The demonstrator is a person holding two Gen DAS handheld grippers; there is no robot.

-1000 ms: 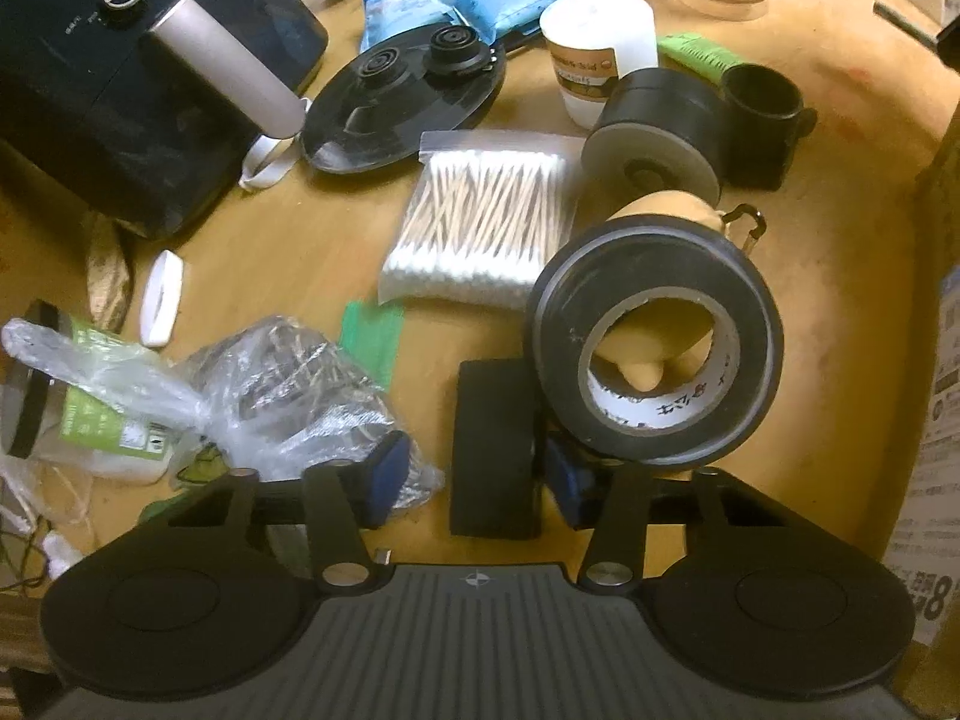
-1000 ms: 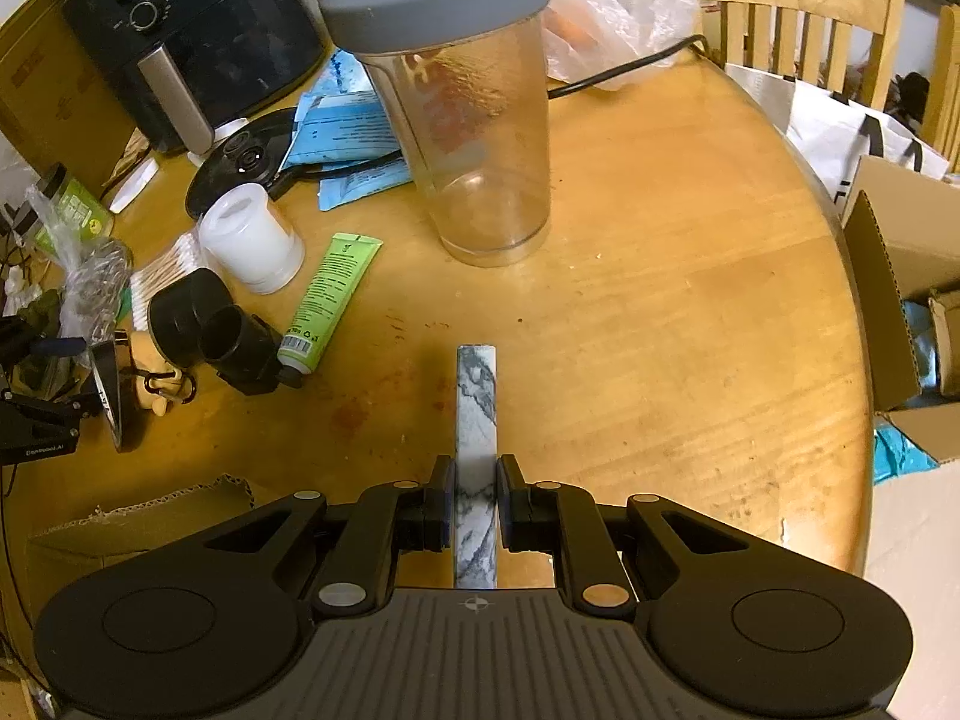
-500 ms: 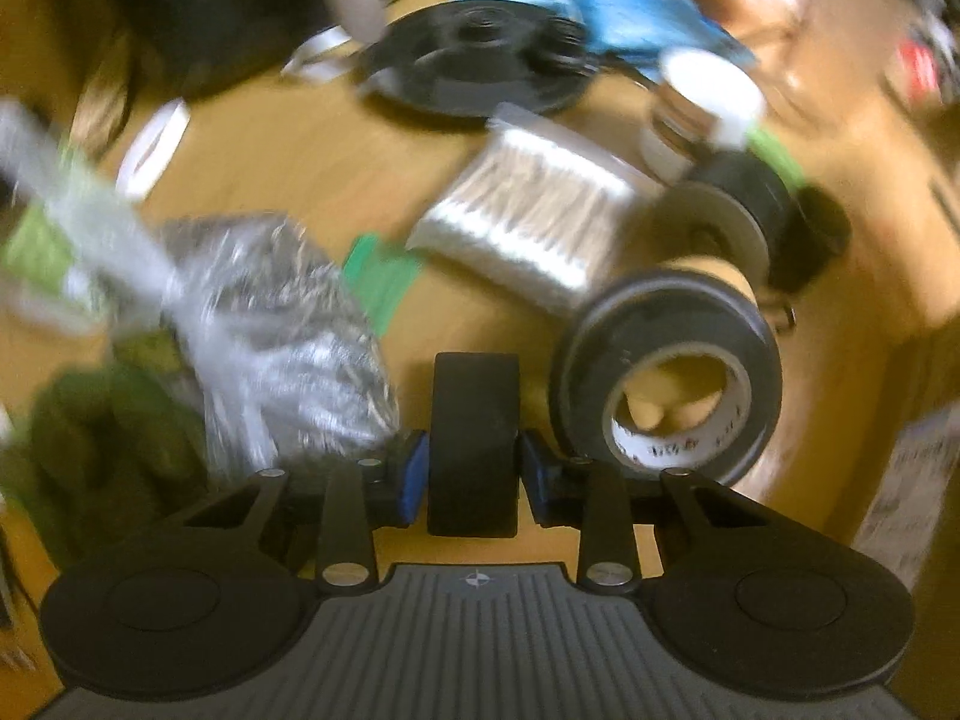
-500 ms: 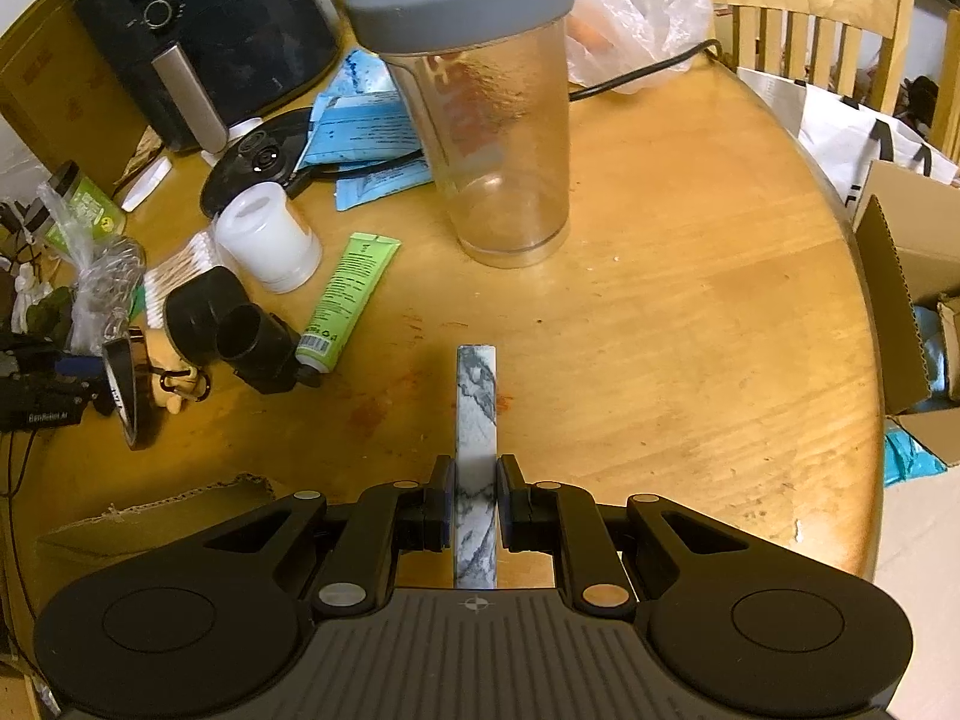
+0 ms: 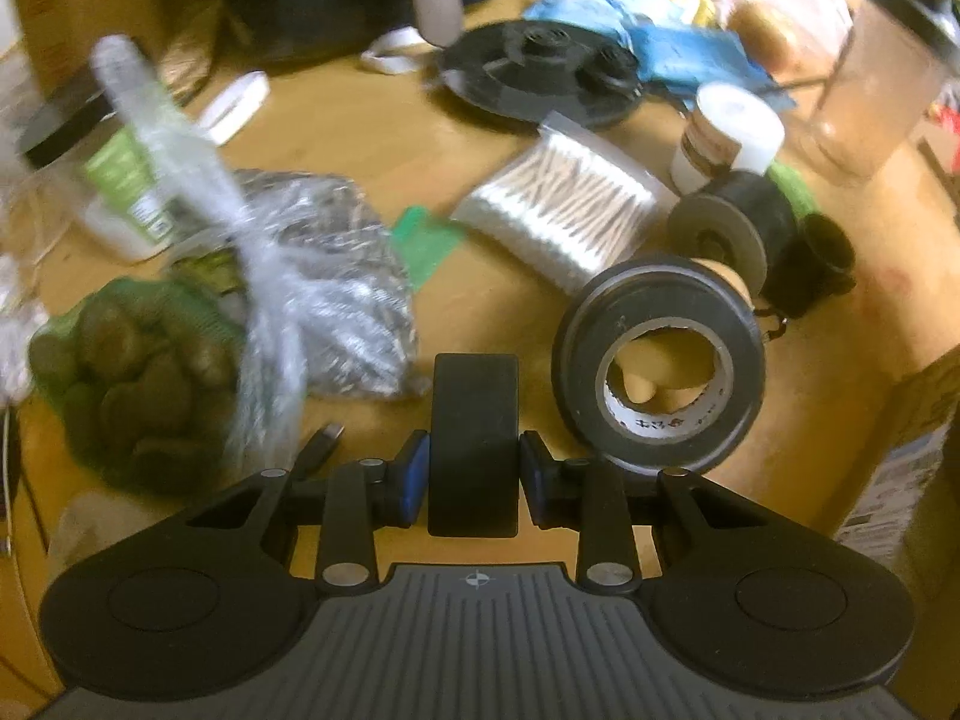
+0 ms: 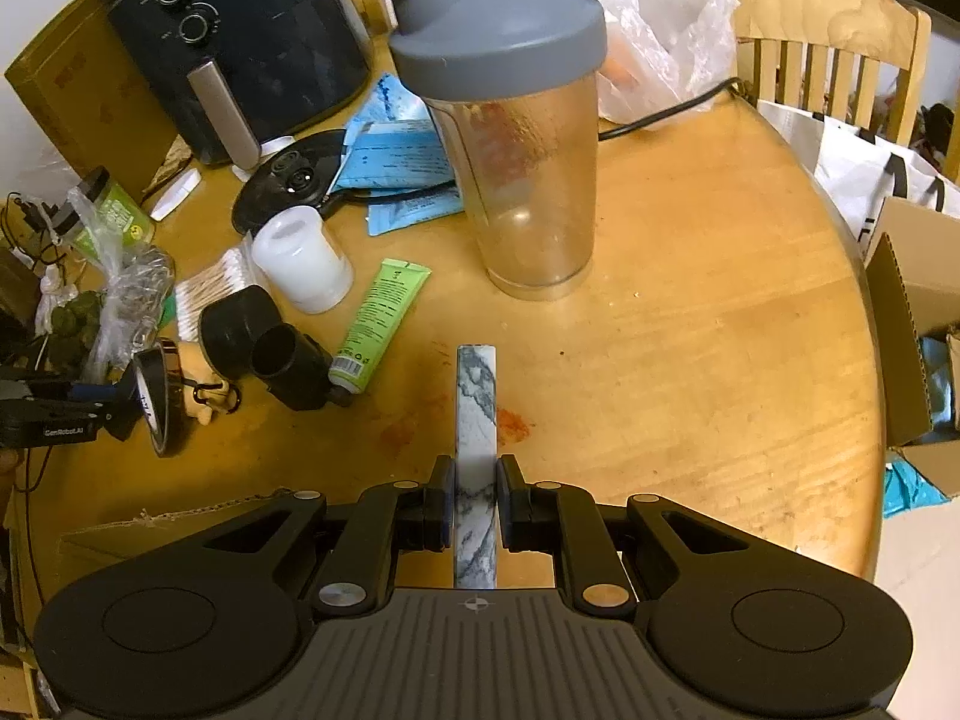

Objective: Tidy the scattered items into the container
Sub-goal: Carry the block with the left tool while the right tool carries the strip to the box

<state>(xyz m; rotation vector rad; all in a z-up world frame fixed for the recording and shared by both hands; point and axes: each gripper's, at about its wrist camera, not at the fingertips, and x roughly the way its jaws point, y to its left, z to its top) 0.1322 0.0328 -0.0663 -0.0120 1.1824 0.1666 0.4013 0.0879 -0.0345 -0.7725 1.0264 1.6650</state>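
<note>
Jaws clamped on black block (image 5: 474,444), tape roll (image 5: 660,369) just right

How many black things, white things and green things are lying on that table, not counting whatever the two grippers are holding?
Black: 4 - air fryer, round lid, tape roll, pipe fitting
White: 2 - jar, cotton swab pack
Green: 2 - tube, net bag
Total: 8
</note>
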